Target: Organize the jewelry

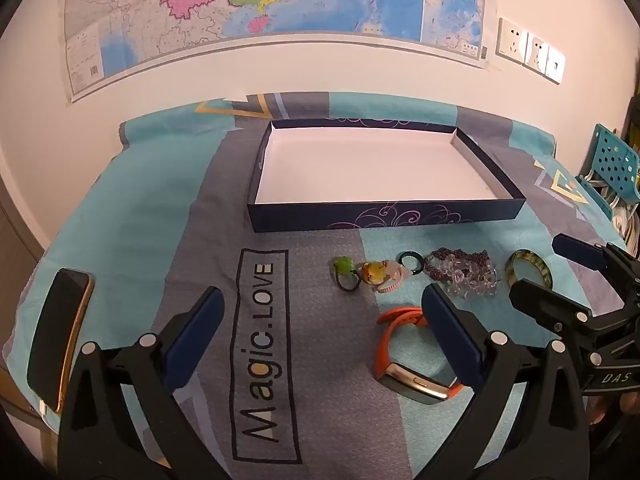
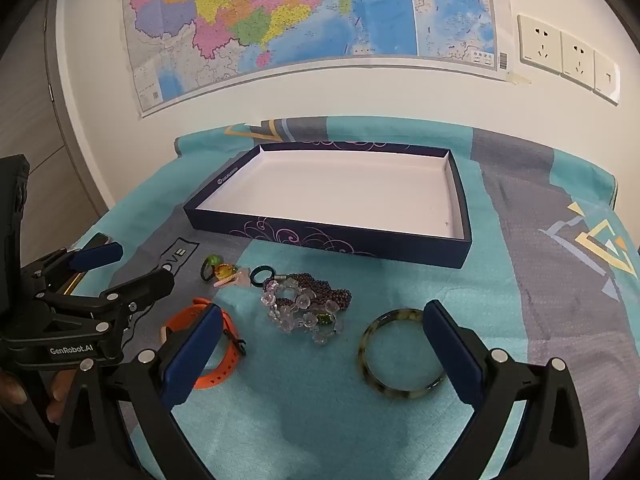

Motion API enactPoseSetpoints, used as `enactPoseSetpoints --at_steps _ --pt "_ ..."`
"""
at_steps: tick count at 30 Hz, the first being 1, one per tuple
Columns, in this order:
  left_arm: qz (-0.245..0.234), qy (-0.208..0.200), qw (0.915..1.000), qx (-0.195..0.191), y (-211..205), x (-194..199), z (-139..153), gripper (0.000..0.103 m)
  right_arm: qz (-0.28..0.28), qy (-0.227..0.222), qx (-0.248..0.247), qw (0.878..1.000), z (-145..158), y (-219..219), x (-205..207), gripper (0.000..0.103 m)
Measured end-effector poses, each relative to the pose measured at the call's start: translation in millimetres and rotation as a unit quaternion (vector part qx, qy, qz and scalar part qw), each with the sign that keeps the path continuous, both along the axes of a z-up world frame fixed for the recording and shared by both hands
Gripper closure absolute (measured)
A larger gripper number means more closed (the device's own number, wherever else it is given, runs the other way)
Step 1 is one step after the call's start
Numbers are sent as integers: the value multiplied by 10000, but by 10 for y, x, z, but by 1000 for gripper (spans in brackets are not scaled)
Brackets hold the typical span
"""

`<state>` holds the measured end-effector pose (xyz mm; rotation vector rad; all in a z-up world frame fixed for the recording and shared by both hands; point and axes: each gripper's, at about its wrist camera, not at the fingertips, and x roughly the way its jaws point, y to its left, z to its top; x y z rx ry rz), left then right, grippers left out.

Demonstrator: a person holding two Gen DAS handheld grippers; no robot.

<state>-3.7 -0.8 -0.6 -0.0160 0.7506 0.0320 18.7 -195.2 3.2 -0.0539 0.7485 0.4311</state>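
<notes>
A shallow dark blue box [image 1: 384,216] [image 2: 328,240] with a white inside stands empty at the back of the table. In front of it lie a green ring [image 1: 343,266], an amber and pink trinket [image 1: 378,274], a dark ring [image 1: 410,261] [image 2: 262,274], a heap of purple and clear bead bracelets [image 1: 464,270] [image 2: 304,304], a mottled green bangle [image 1: 528,270] [image 2: 402,354] and an orange wristband [image 1: 400,356] [image 2: 216,350]. My left gripper [image 1: 322,304] [image 2: 116,266] is open above the cloth, left of the wristband. My right gripper [image 2: 322,318] [image 1: 552,264] is open, hovering by the bangle.
A phone [image 1: 58,340] lies near the table's left edge. The table is covered by a teal and grey cloth [image 1: 264,360] printed "Magic.LOVE". A wall with a map [image 1: 260,0] and sockets [image 2: 560,52] stands behind. A teal chair [image 1: 612,160] is at right.
</notes>
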Motion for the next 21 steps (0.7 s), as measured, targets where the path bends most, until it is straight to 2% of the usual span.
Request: enactPoseSetpoints --at_steps 21 --pt "-5 11 10000 5 -32 -16 -51 6 -3 34 18 10000 -29 -1 9 6"
